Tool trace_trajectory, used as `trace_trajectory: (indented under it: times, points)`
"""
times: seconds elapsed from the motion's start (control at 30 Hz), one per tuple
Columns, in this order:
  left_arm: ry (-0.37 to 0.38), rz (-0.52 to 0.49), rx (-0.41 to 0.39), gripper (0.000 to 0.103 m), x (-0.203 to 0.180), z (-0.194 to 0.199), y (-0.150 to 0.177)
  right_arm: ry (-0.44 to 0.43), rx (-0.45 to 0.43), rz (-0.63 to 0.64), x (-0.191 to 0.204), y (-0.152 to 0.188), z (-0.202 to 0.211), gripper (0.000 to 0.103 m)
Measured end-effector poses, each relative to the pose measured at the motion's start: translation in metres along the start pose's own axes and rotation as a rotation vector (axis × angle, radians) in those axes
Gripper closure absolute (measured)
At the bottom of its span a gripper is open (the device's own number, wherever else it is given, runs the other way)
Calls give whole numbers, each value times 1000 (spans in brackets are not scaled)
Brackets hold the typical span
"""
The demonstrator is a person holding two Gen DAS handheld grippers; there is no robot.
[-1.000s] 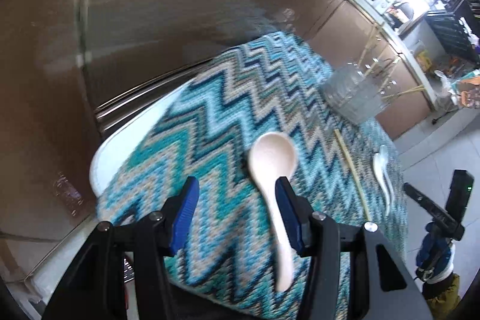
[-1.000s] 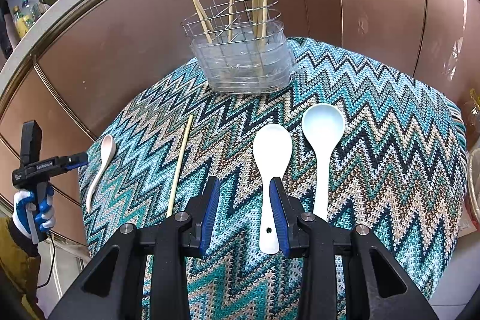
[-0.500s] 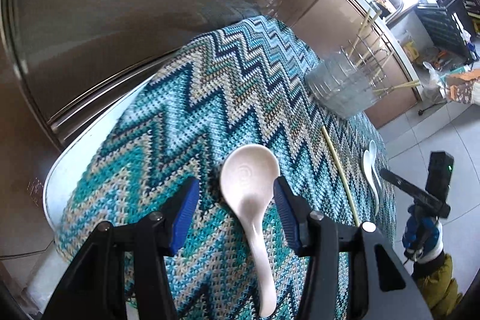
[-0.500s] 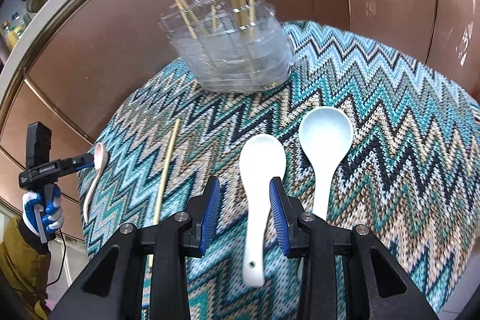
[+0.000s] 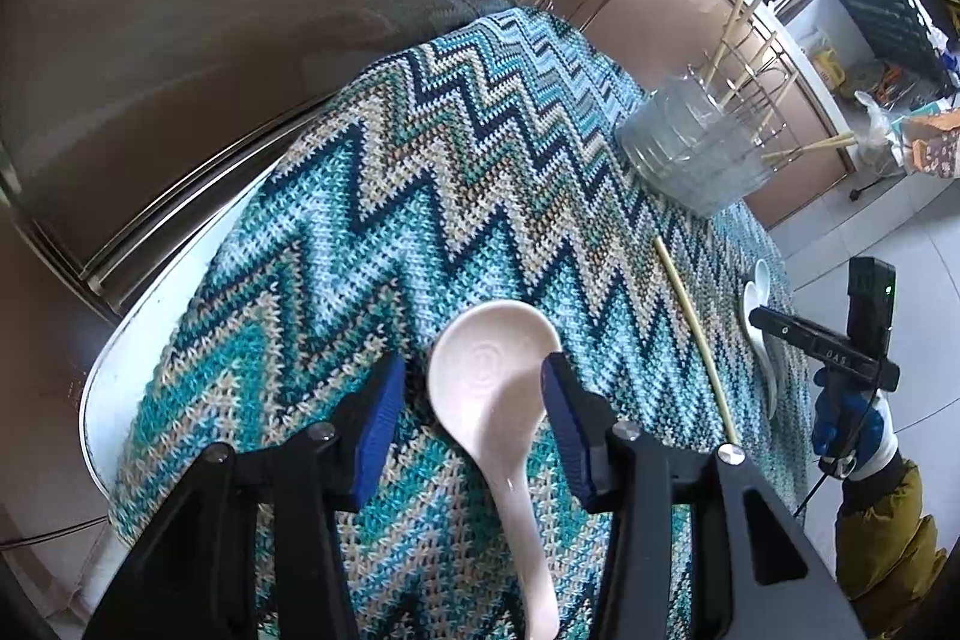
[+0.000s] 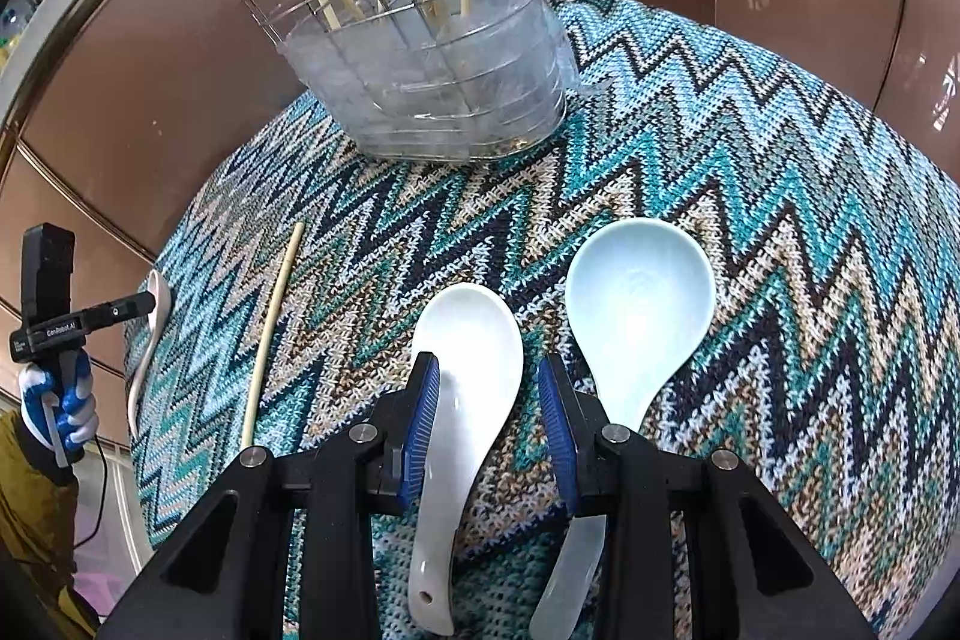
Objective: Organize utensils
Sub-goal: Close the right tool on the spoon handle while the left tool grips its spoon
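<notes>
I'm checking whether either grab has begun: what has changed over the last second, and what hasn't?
Both tongs came down over their spoons. The left tongs now straddle the pink spoon, jaws closing, not yet gripping. The right tongs now straddle the white spoon, gap unchanged. Spoons, the blue spoon, the loose chopstick and the caddy stayed put.

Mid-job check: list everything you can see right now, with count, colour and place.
Pink spoon: one, pale pink, on the cloth between the left jaws.
White spoon: one, white, between the right jaws.
Blue spoon: one, pale blue, beside the white one.
Loose chopstick: one, pale wood, on the cloth.
Utensil rack: one, wire with clear liner, holding several chopsticks.
Zigzag cloth: one, teal.
Left gripper: closing, no contact seen.
Right gripper: open.
</notes>
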State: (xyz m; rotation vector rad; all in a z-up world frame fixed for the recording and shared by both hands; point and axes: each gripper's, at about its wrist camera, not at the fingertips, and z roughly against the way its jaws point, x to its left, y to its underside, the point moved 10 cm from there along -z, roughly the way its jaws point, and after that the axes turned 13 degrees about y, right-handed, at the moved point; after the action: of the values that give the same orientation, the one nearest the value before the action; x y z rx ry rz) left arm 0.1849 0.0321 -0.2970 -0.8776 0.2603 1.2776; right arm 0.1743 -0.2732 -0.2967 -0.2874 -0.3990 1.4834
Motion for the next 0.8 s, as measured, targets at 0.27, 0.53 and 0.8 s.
trace_trajectory:
  times: [0.27,0.53,0.8]
  points:
    - [-74,-33,49,73,1,-4,0,-2,35,75,16,-9,-14,69]
    - [-120,-47,72,84,3,-6,-1,35,73,171,36,-18,-25,78]
    - [-128,-43,75,92,0,-9,-1,18,100,210,40,-25,-32,91]
